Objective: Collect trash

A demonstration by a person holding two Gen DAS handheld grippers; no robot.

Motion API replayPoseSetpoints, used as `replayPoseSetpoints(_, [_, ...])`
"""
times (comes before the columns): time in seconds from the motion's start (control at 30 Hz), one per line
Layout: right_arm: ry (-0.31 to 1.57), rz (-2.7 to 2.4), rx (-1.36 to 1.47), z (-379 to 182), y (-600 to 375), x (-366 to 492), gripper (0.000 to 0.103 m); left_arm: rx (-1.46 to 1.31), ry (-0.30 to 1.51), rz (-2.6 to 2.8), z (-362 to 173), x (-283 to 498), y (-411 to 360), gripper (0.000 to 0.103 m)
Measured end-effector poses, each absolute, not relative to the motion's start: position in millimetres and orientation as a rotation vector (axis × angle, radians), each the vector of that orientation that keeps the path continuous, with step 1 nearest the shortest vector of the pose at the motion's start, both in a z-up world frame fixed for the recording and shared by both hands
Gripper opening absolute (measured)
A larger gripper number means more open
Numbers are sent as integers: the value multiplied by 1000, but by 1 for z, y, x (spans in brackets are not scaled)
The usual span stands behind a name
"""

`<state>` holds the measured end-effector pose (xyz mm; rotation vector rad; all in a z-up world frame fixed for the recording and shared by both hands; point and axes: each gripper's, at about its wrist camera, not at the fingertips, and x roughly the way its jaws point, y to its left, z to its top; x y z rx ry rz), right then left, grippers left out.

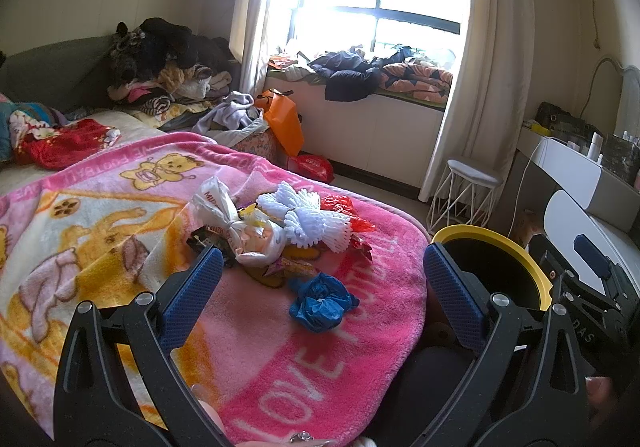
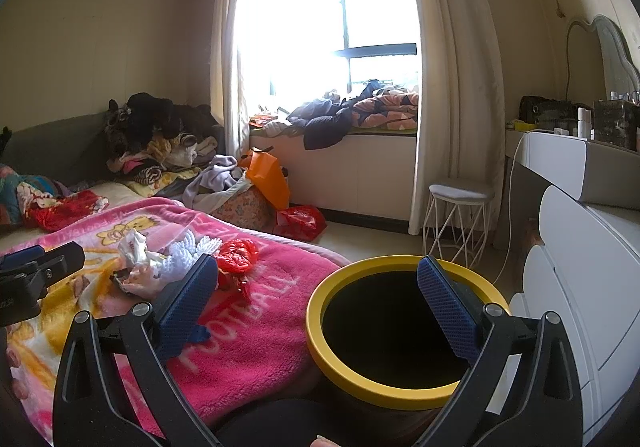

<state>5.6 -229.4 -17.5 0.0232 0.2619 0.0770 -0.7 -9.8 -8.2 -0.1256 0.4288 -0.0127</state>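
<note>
A pile of trash lies on the pink cartoon blanket (image 1: 120,231): a knotted white plastic bag (image 1: 236,223), a white foam net (image 1: 308,219), a red wrapper (image 1: 344,207), snack wrappers (image 1: 288,267) and a crumpled blue bag (image 1: 322,301) nearest me. My left gripper (image 1: 322,299) is open, held above the blanket with the blue bag between its fingers' lines. A yellow-rimmed black bin (image 2: 316,327) stands at the bed's right edge. My right gripper (image 2: 318,307) hangs open and empty over the bin and bed edge. The trash pile (image 2: 148,263) lies to its left.
Clothes are heaped at the bed's far end (image 1: 168,63) and on the window seat (image 1: 360,71). An orange bag (image 1: 284,123) and a red bag (image 1: 312,167) sit on the floor. A white wire stool (image 2: 456,219) and a white dresser (image 2: 580,247) stand right of the bin.
</note>
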Motion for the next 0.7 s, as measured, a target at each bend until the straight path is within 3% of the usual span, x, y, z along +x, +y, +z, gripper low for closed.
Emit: replayPoseSetpoints(0.7, [262,76,20,-19,-229,6,97,-129,434,-14,-10,0,-10,92])
